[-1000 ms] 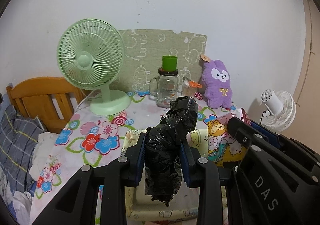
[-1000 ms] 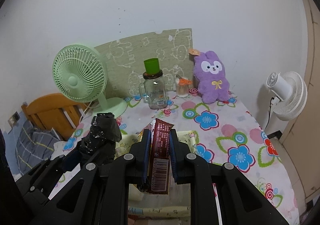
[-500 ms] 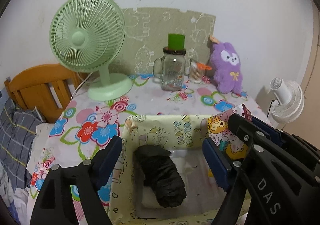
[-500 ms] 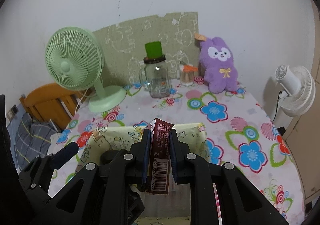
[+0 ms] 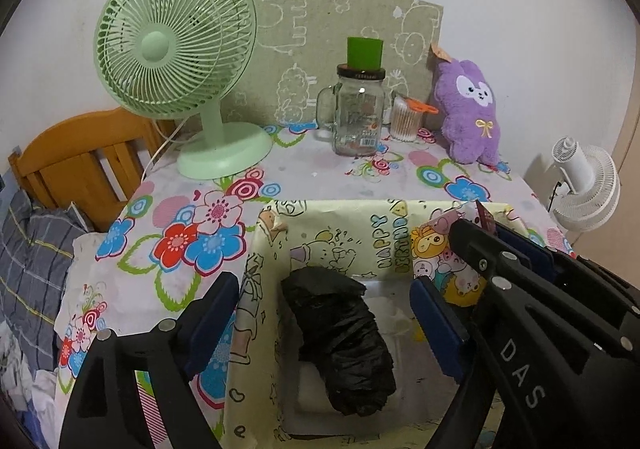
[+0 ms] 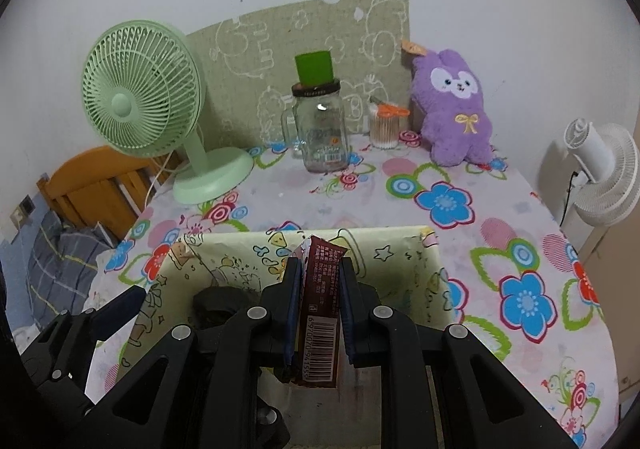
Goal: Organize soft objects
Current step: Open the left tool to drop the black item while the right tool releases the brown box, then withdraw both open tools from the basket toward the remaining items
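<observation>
- Floral tablecloth (image 5: 192, 233) covers the table, which stands against a white wall; a green desk fan (image 5: 176, 49), a glass mug jar (image 5: 358, 117) with a green cup on its lid, a tub of cotton swabs (image 5: 406, 121) and a purple plush bunny (image 5: 472, 109) line the back edge.
- Near the front edge sits a box (image 5: 360, 225) wrapped in pale yellow cartoon paper, open at the top.
- Inside the box lies a crumpled black plastic bag (image 5: 344, 341), resting on the white floor of the box towards its left side.
- Above the box, the left gripper (image 5: 324, 325) has its blue-padded jaws spread wide on either side of the bag, touching nothing.
- Over the right part of the box, the right gripper (image 6: 318, 313) pinches a brown snack packet (image 6: 320, 313) upright, barcode end down.
- A white fan (image 6: 600, 169) stands beyond the table's right side.
</observation>
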The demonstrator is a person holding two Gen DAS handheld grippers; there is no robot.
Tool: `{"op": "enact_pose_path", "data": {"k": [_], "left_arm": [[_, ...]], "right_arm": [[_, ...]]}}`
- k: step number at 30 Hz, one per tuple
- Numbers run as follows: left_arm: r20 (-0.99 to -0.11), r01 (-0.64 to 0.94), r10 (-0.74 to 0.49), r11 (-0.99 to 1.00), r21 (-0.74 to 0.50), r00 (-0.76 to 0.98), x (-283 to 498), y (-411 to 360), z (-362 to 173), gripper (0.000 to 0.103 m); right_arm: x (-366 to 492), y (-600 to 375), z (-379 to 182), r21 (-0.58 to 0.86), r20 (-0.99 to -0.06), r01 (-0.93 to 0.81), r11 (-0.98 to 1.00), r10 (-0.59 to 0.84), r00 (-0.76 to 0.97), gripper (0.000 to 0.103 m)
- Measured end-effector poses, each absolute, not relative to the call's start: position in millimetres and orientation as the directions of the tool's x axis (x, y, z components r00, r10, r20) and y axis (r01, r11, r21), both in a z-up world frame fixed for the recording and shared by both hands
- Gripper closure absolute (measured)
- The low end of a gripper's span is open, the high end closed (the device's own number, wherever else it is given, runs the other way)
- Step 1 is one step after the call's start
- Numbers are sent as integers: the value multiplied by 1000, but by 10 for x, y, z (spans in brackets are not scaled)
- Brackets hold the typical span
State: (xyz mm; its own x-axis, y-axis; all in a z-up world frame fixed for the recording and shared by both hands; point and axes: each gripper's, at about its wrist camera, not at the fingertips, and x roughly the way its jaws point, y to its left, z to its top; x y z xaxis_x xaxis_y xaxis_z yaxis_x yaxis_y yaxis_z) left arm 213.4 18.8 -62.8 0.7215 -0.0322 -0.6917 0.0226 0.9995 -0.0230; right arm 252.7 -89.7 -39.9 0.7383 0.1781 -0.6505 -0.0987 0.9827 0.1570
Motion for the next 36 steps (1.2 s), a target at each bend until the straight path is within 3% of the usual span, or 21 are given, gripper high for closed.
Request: {"op": "enact_pose_path", "data": {"k": [2, 3, 4, 6, 24, 36], "left_arm": [[-692, 20, -31, 1000, -24, 721, 2134, 199, -640, 14], [-693, 20, -31, 1000, -25, 720, 2135, 200, -641, 14], [-694, 22, -34, 999, -26, 719, 2133, 196, -640, 14], [-694, 33, -49, 999, -36, 718, 2128, 194, -632, 13], [-646, 57, -68, 998, -38, 760, 1834, 82, -405, 6], [-610, 52, -53, 998, -19, 791, 1500, 27, -257, 5]], "right_arm": [[2548, -873, -421, 160, -659, -118, 980, 195, 727, 79], [2557, -859, -425, 159, -664, -131, 979, 204, 719, 69], [2564, -847, -423, 150, -672, -140, 979, 205, 711, 48], [2526, -843, -388, 116, -661, -135, 984, 178, 729, 22], [2156, -1033, -137, 103, -620, -69, 992, 119, 775, 8], [1773, -1094, 28, 96, -583, -64, 993, 108, 805, 8]]}}
